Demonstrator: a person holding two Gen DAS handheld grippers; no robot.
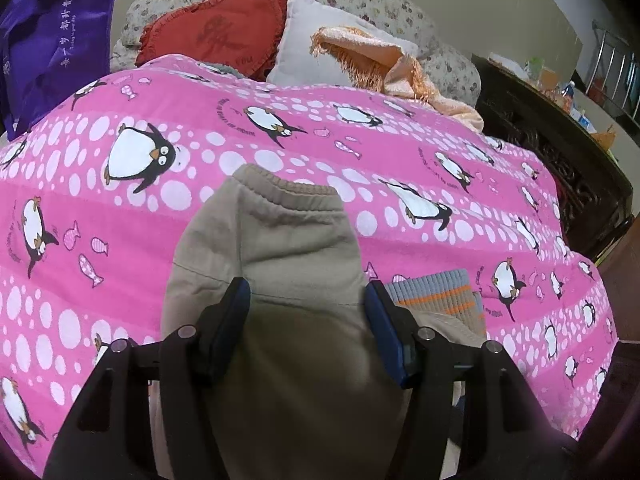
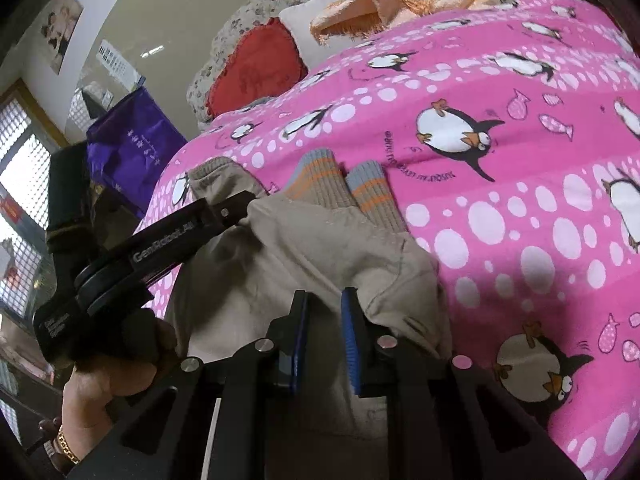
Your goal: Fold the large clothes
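Observation:
Beige trousers [image 1: 276, 240] lie folded on a pink penguin-print quilt [image 1: 100, 200], elastic waistband at the far end, striped grey-and-orange cuffs [image 1: 436, 292] to the right. My left gripper [image 1: 306, 296] is open, its blue pads either side of the cloth, just above it. In the right wrist view the trousers [image 2: 320, 256] and the cuffs [image 2: 344, 188] lie ahead. My right gripper [image 2: 324, 304] has its jaws slightly apart with a fold of beige cloth between them; whether it pinches is unclear. The left gripper [image 2: 236, 208] rests over the trousers' left part.
A red cushion [image 1: 216, 36], a white pillow [image 1: 316, 48] and an orange fringed cloth [image 1: 380, 64] lie at the bed's head. A purple bag [image 1: 52, 40] hangs left. A dark carved wooden bed frame [image 1: 560, 160] runs along the right.

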